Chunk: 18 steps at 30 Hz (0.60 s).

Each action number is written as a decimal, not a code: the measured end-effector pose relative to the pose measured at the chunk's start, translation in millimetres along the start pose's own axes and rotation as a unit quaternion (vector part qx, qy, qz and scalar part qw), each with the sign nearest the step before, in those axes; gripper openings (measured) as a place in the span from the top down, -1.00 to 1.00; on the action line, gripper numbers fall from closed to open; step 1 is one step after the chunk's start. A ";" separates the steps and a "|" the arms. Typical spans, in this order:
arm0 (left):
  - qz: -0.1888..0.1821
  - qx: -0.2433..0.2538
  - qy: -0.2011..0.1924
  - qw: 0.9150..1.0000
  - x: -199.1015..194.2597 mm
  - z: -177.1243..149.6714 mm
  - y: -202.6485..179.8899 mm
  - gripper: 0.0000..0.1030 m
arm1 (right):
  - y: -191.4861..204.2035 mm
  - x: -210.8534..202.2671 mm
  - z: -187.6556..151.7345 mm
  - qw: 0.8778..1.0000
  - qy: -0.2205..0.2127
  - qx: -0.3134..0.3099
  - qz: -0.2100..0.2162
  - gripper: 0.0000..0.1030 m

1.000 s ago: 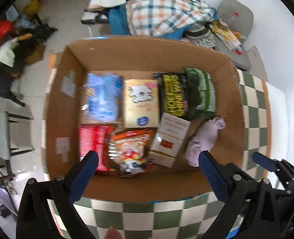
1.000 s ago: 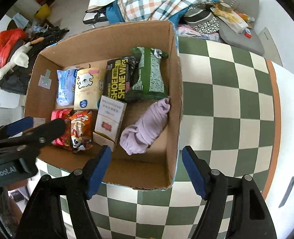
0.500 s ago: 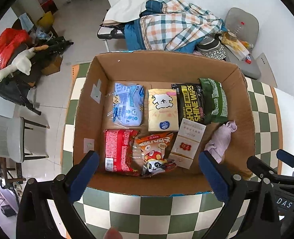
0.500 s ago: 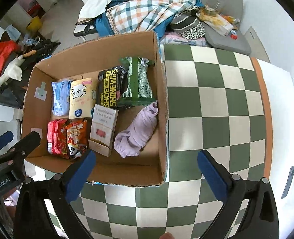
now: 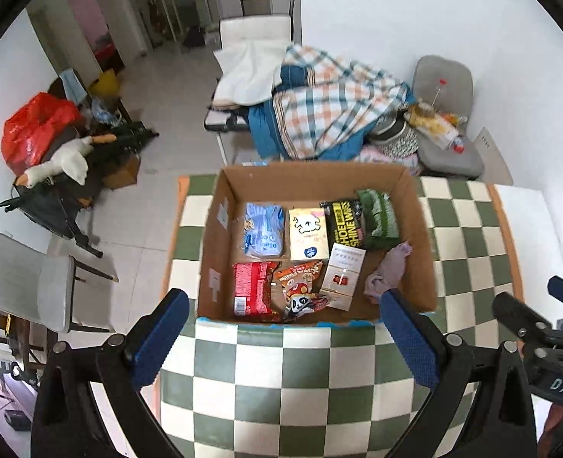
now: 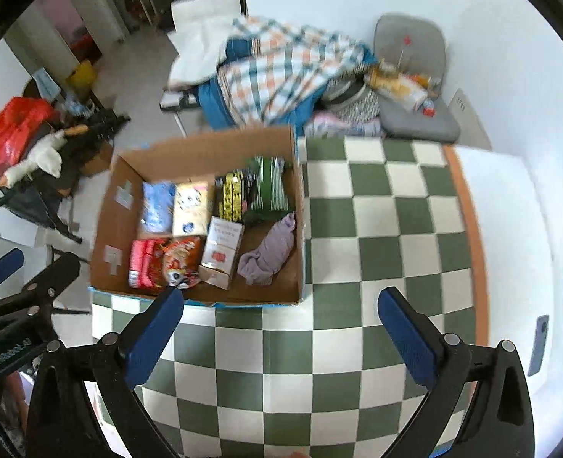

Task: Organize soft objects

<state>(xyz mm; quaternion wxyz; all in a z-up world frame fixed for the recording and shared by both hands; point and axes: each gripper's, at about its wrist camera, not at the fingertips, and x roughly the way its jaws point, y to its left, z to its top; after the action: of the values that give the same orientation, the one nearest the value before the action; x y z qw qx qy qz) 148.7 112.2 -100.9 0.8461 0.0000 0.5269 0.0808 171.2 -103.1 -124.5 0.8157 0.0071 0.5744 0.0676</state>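
both grippers spread wide above the checkered table

left gripper (image 5: 281, 337) hangs over the near part of the checkered table (image 5: 281, 381) with its blue pads far apart and nothing between them. right gripper (image 6: 279, 328) sits the same way, gaping and holding nothing, over bare green and cream squares just right of the box.

cardboard box (image 5: 420, 229) stands at the table's far left corner, its near wall just beyond the left gripper's pads and its left wall close to the table edge. to the box's right the tabletop runs bare out to an orange border.

inside the box, a lilac cloth (image 5: 388, 273) lies crumpled against the right wall, on the box floor beside a white carton (image 5: 342, 274). packets fill the rest: a blue pack (image 5: 263, 233), a cream pack (image 5: 307, 233), a black pack (image 5: 344, 225) and a green pack (image 5: 378, 219) along the back, a red pack (image 5: 251, 292) and an orange snack bag (image 5: 300, 290) in front.
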 end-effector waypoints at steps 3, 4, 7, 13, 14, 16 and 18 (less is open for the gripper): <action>-0.011 -0.013 -0.019 1.000 -34.7 -4.7 5.1 -0.99 | -4.0 -44.6 -8.8 1.000 -0.031 0.001 -0.002 -1.00; -0.012 -0.014 -0.024 1.000 -43.2 -6.3 5.3 -0.99 | -3.7 -55.9 -10.3 0.999 -0.038 0.002 -0.002 -1.00; -0.012 -0.018 -0.034 0.999 -70.1 -11.4 6.5 -0.99 | -5.0 -95.7 -17.2 0.997 -0.072 0.002 -0.005 -1.00; -0.017 -0.011 -0.048 0.999 -103.1 -20.3 2.1 -0.99 | 0.5 -148.1 -32.8 0.995 -0.099 -0.013 0.002 -1.00; -0.017 -0.010 -0.051 0.999 -106.6 -21.8 1.5 -0.99 | 1.5 -152.5 -34.4 0.995 -0.101 -0.015 0.002 -1.00; -0.018 -0.011 -0.055 0.998 -113.9 -24.5 1.3 -0.99 | 4.3 -161.6 -38.5 0.994 -0.105 -0.020 0.002 -1.00; -0.020 -0.012 -0.057 0.998 -119.8 -26.0 1.7 -0.99 | 5.4 -166.5 -41.1 0.994 -0.106 -0.021 0.001 -1.00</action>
<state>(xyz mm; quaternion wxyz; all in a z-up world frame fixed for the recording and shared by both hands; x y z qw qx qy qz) 73.5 95.3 -5.5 0.8759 -0.0160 0.4771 0.0704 76.9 -120.2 17.9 0.8720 -0.0021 0.4830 0.0795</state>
